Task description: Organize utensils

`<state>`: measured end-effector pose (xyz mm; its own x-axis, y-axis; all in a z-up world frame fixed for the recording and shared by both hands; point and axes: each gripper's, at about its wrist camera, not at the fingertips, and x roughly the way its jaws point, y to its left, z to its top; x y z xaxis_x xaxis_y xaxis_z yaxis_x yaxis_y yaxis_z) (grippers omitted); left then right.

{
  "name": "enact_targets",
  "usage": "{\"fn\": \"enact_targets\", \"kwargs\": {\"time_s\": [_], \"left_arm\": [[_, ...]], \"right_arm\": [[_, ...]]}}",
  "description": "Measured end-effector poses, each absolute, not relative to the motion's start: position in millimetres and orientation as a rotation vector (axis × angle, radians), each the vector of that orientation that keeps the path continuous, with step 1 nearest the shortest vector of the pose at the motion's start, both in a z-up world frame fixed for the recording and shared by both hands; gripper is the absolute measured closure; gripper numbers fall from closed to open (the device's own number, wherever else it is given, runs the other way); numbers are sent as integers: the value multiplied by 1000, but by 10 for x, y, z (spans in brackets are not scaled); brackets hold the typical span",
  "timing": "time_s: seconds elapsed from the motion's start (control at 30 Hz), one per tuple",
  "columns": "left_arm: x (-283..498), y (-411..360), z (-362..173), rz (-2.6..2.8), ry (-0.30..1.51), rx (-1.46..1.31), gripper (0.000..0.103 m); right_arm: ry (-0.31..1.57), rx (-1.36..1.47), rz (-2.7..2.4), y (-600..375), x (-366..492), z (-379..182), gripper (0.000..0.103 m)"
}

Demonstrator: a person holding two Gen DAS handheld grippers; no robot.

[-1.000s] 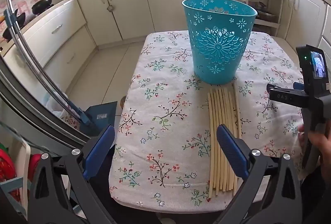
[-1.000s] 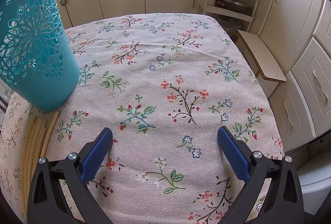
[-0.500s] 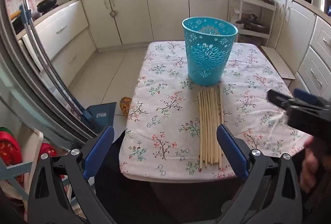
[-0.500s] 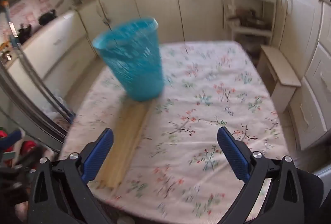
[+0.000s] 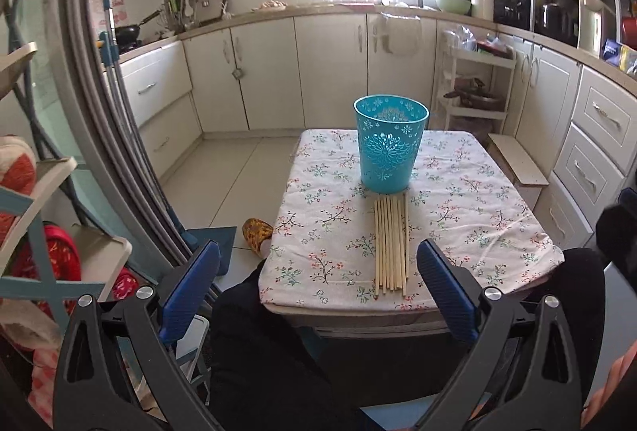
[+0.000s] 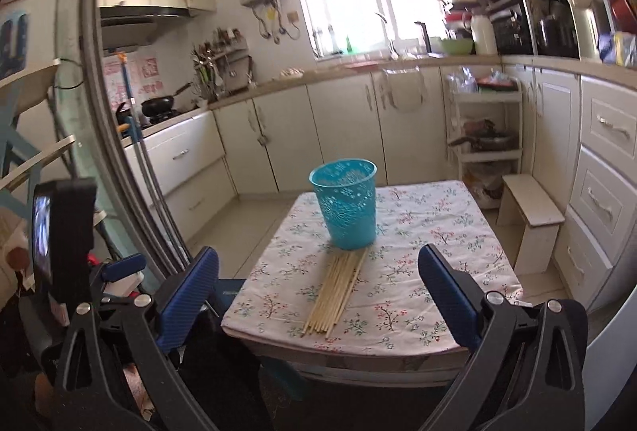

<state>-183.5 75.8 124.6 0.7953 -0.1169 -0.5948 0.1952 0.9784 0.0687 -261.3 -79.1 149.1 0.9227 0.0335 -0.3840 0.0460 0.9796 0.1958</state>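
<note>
Both tools, left tool [image 5: 316,281] and right tool [image 6: 318,287], hang spread and empty, well back from the table [image 5: 497,216]. Bamboo chopsticks [image 5: 391,244] lie bundled flat, tips touching the teal basket [image 5: 390,142]. They look light, stiff and slippery; pinching near mid-length seems best.

Sticks [image 5: 391,242] laid flat before an upright basket [image 5: 390,142]

A bundle of pale, thin wooden sticks [image 6: 338,289] is seen lying side by side in a flat row on the floral tablecloth [image 5: 477,208], just in front of the basket, their far ends at or touching its base and their near ends close to the cloth's front edge. The turquoise plastic basket [image 6: 347,208], pierced with a flower pattern, is stood upright, wider at the rim.
</note>
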Motion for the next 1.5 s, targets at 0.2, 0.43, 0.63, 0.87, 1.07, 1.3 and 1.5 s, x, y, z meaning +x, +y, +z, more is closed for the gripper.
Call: {"fn": "enact_targets", "kwargs": {"time_s": [0.2, 0.43, 0.63, 0.87, 1.07, 1.3, 1.5], "left_arm": [[-2015, 922, 1326, -150, 605, 97, 8], [-2146, 1048, 1400, -142, 577, 72, 8], [-2188, 1089, 1438, -140, 568, 60, 8], [-2196, 1087, 1448, -140, 566, 60, 8], [-2216, 1041, 1443, -144, 570, 87, 8], [-2218, 1006, 1435, -144, 583, 105, 8], [-2199, 975, 1402, -140, 603, 120, 8]], "right_arm": [[371, 200, 1, -709, -2699, 1489, 7], [366, 183, 19, -610, -2811, 1512, 7], [361, 175, 26, -587, -2857, 1563, 7], [354, 177, 29, -588, -2892, 1598, 7], [350, 180, 27, -578, -2902, 1619, 7], [345, 186, 24, -588, -2927, 1649, 7], [346, 186, 24, -588, -2935, 1650, 7]]}}
